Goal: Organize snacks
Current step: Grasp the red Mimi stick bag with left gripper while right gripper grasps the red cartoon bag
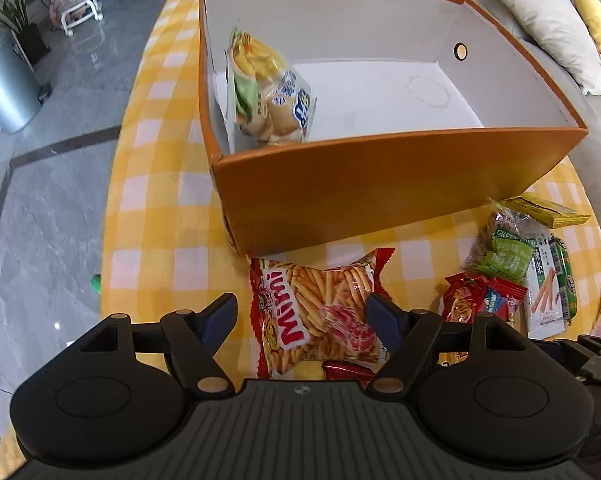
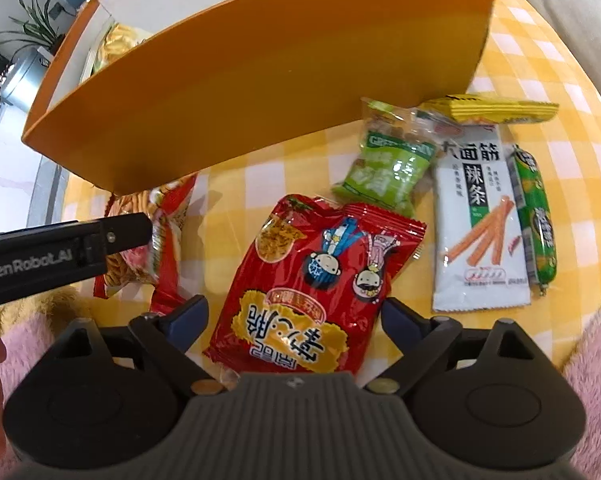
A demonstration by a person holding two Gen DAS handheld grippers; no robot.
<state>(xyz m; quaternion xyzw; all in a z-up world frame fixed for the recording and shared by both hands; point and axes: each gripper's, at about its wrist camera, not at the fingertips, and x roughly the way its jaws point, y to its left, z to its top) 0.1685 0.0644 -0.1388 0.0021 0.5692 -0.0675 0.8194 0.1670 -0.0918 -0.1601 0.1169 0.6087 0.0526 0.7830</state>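
Note:
An orange box (image 1: pixel 380 184) with a white inside stands on the yellow checked table; a pack of biscuits (image 1: pixel 272 92) leans in its left corner. My left gripper (image 1: pixel 302 312) is open, its fingers on either side of a red bag of stick snacks (image 1: pixel 320 312) lying in front of the box. My right gripper (image 2: pixel 294 316) is open around a red noodle-snack bag (image 2: pixel 312 280). The box's front wall (image 2: pixel 260 92) fills the top of the right wrist view. The left gripper's body (image 2: pixel 60 252) reaches in from the left over the stick-snack bag (image 2: pixel 156 240).
Right of the red bag lie a green snack pack (image 2: pixel 392 164), a yellow pack (image 2: pixel 492 110), a white spicy-strip pack (image 2: pixel 480 224) and a green sausage (image 2: pixel 536 216). A sofa with cushions (image 1: pixel 548 24) is behind the box. A metal bin (image 1: pixel 4 88) stands on the floor left.

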